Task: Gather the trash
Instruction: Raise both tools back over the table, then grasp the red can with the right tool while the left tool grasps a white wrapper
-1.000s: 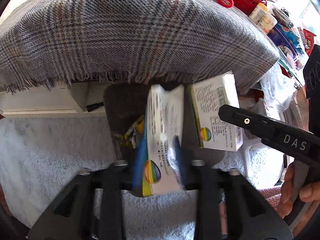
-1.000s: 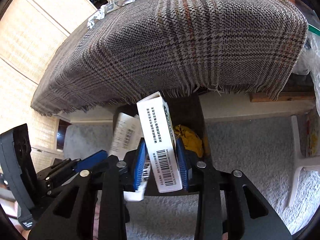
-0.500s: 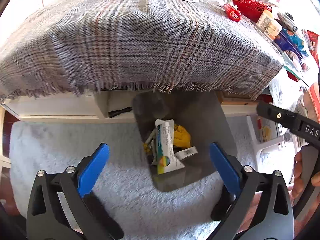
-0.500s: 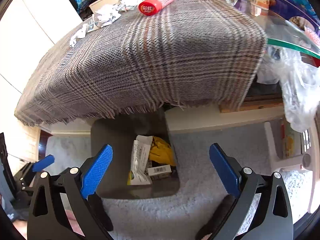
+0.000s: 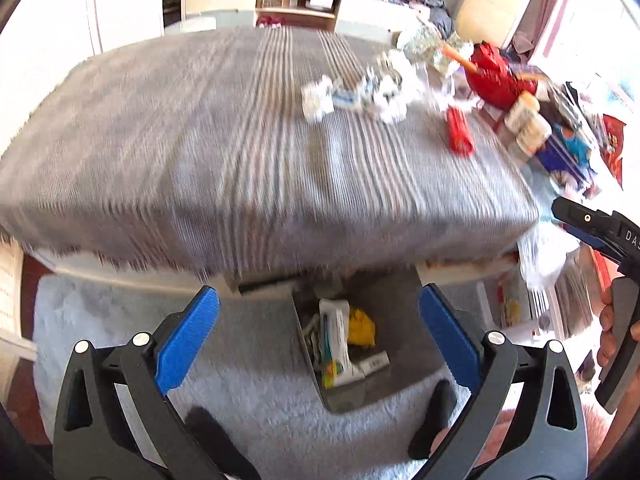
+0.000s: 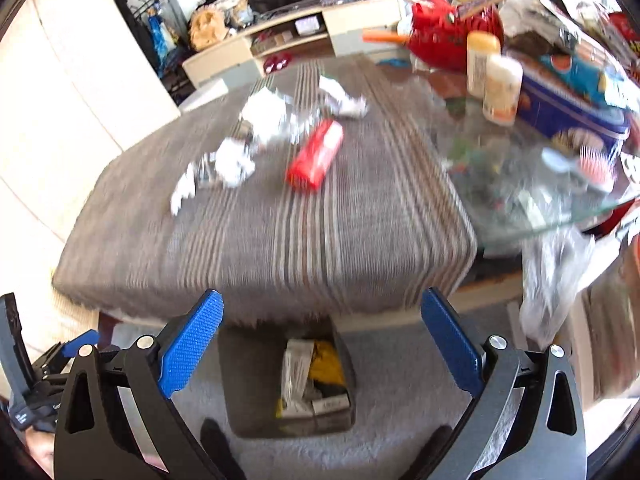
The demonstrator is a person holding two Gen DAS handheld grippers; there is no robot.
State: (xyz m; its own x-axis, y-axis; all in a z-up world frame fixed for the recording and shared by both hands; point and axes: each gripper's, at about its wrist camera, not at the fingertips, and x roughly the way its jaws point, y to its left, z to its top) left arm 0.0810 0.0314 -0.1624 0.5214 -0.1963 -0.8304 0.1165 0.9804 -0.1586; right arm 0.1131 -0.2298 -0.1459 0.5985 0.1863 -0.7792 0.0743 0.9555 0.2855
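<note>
Two hand-held grippers: we carry the left hand-held gripper and the right hand-held gripper, each with jaws spread wide and nothing between its blue pads; both sets of jaws have just been opening.
Bin: below and between our fingers, we see a dark grey trash bin standing on the pale shaggy rug, tucked at the edge of the tabletop.
Bin contents: we make out a white carton with a rainbow mark, a smaller white box beside it and something yellow and crumpled; all lie inside the bin.
Tabletop: we look over a grey plaid cloth draped across the tabletop, its fringe hanging just above the bin.
Remaining trash: on the cloth's far part, we find crumpled white paper wads and a red wrapper just beside them.
Far clutter: to the right, we see bottles, a blue tin and a red bag on bare glass.
Blur: we cannot read any labels.
</note>
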